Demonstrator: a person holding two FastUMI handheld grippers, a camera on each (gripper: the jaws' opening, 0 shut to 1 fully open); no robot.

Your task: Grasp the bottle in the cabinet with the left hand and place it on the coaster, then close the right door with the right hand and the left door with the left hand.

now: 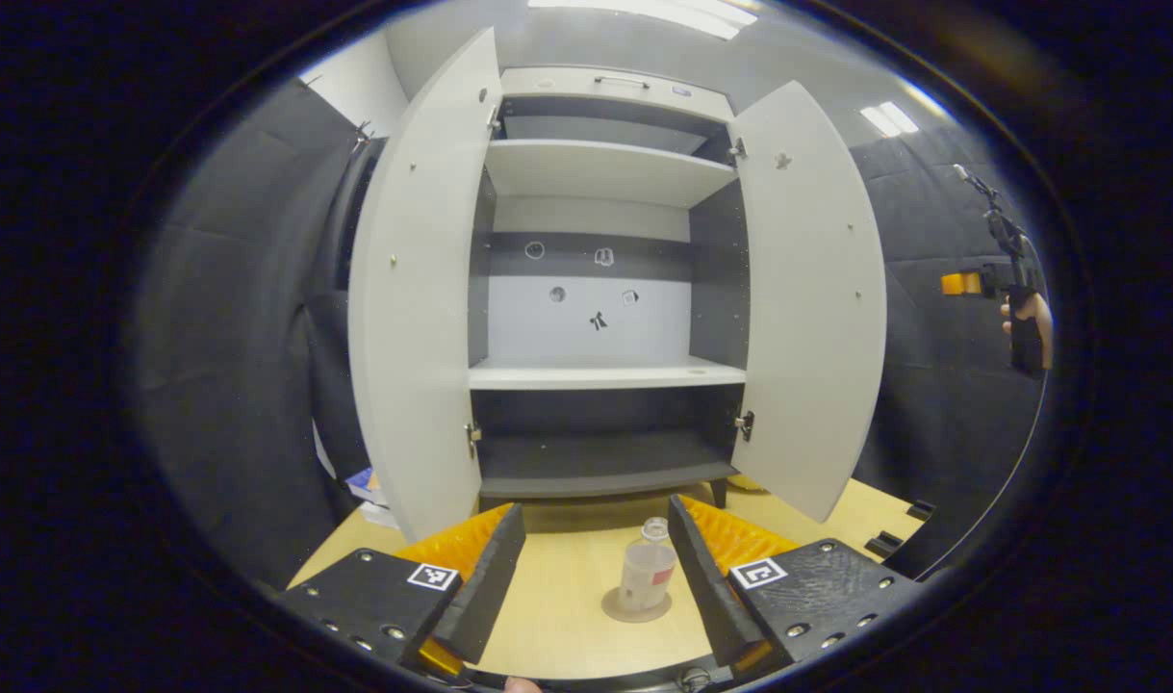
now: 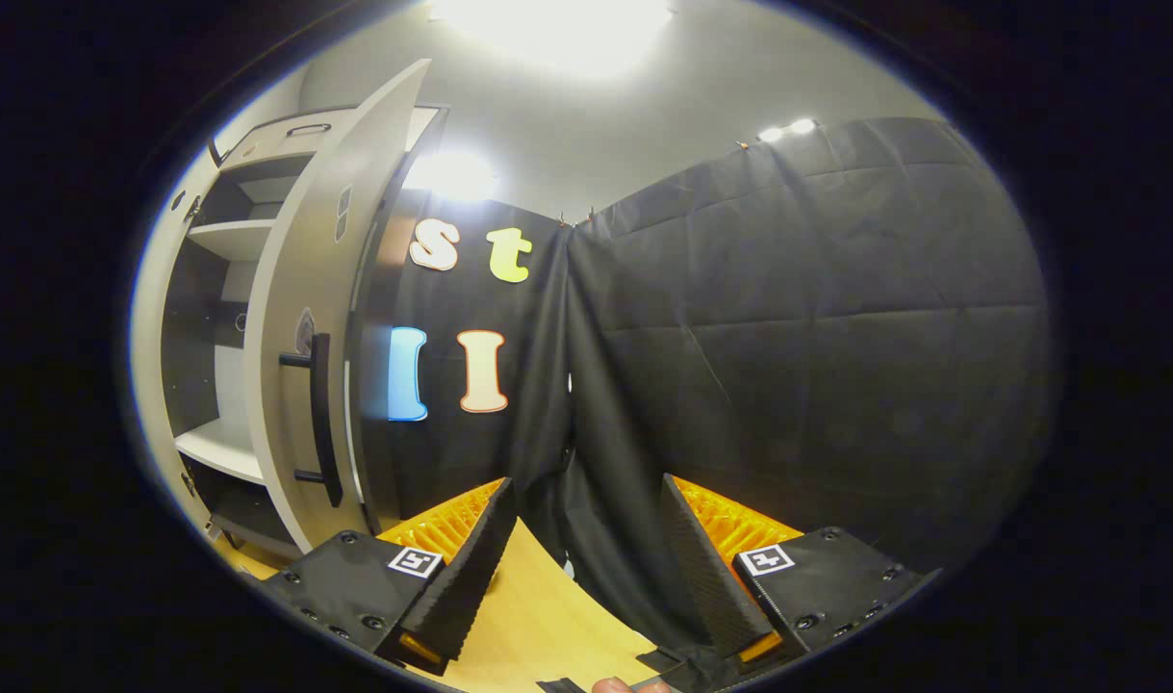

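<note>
table bears bottle on coaster, between open jaws.

The bottle stands upright on the coaster on the bench, before the cabinet at the bench's back edge, between its open left door and right door.

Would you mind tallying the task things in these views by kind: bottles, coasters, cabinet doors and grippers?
Bottle: 1
Coaster: 1
Cabinet doors: 2, left door and right door, both open
Grippers: 2, left gripper and right gripper, both open
Total: 6
</note>
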